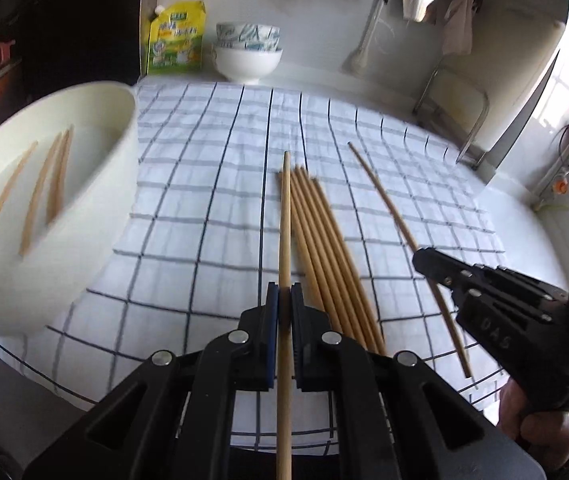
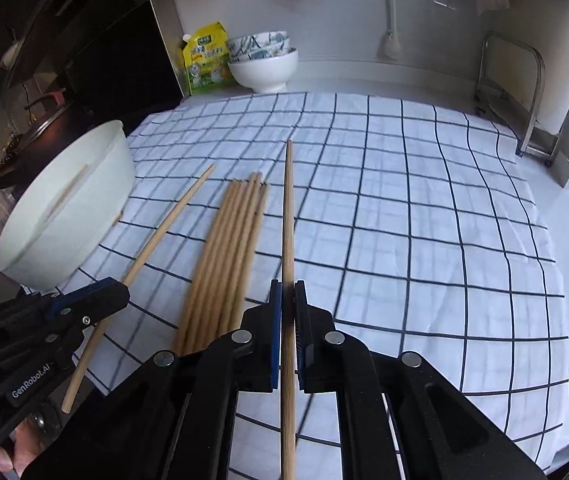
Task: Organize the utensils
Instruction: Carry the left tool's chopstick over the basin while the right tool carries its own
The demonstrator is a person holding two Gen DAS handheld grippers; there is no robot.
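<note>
Both grippers are closed, each on one chopstick. Left gripper (image 1: 283,300): fingers (image 1: 271,320) pinched tight on a single chopstick (image 1: 284,220) roughly mid-shaft, stick running fwd between the pads and back under the cam. Right gripper (image 2: 287,300): same setup, fingers (image 2: 274,320) clamped on another chopstick (image 2: 288,220). Each shows in the other's view too, off to the side, stick angled up off the cloth.

Mid-shaft grip looks deliberate: stick stays balanced, no tip droop, and it points along the gripper axis so aiming into a container is easy.

Rest of the chopsticks: bundle (image 1: 324,248) lies on the checked cloth (image 1: 212,168) between the two grippers, roughly parallel, ends near-aligned. Count unclear w/ blur, approx 5–6.

White bowl (image 1: 96,184) sits at left edge of the cloth, looks tilted toward cam (could be fisheye). Already has a few chopsticks (image 1: 48,184) inside, so it's prob. the drop target. Judgement: task partly done, pick step complete for this pair, transfer to bowl is next.

Risk: thin round sticks can pivot in the pads during the swing; right one has the longer path over the bundle, could clip it.

Background on the surface: stacked bowls (image 1: 248,52), yellow-green refill pouch (image 1: 176,40). Not involved.
</note>
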